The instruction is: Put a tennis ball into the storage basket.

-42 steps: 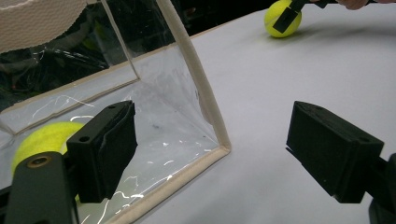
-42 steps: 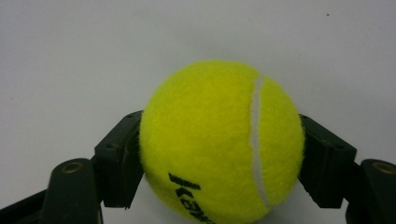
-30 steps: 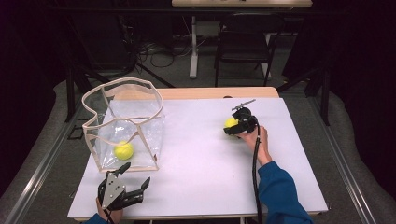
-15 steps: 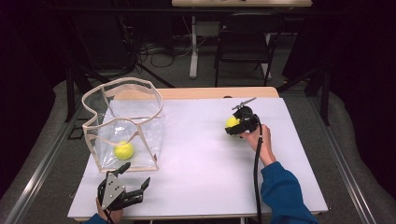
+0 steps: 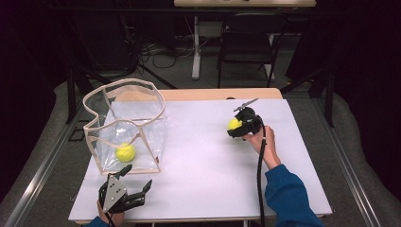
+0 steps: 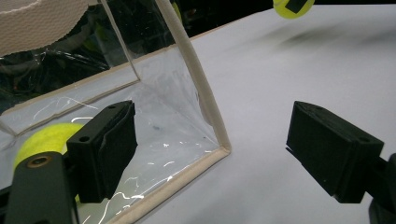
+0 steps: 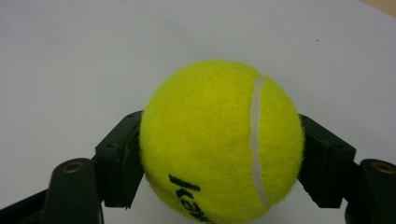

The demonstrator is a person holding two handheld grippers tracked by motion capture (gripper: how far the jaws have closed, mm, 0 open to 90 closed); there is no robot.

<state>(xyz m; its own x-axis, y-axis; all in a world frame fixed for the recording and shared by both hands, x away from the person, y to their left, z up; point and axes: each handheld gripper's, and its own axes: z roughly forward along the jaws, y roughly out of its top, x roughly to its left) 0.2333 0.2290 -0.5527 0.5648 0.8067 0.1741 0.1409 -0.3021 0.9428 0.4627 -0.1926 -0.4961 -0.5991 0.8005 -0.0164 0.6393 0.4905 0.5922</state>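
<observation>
One tennis ball [image 5: 125,152] is already lodged in the clear bag [image 5: 142,137]. A second ball [image 5: 233,124] is clamped by the right gripper [image 5: 238,127] at the table's right side — transfer judged outstanding. The left gripper [image 5: 137,182] is spread wide, empty, beside the bag.

Dark room; grey floor [image 5: 42,156]; black chair [image 5: 246,42]; cables [image 5: 161,49].

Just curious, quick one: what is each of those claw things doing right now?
Left gripper: open, holding nothing, beside the clear bag.
Right gripper: jaws shut on a tennis ball.
</observation>
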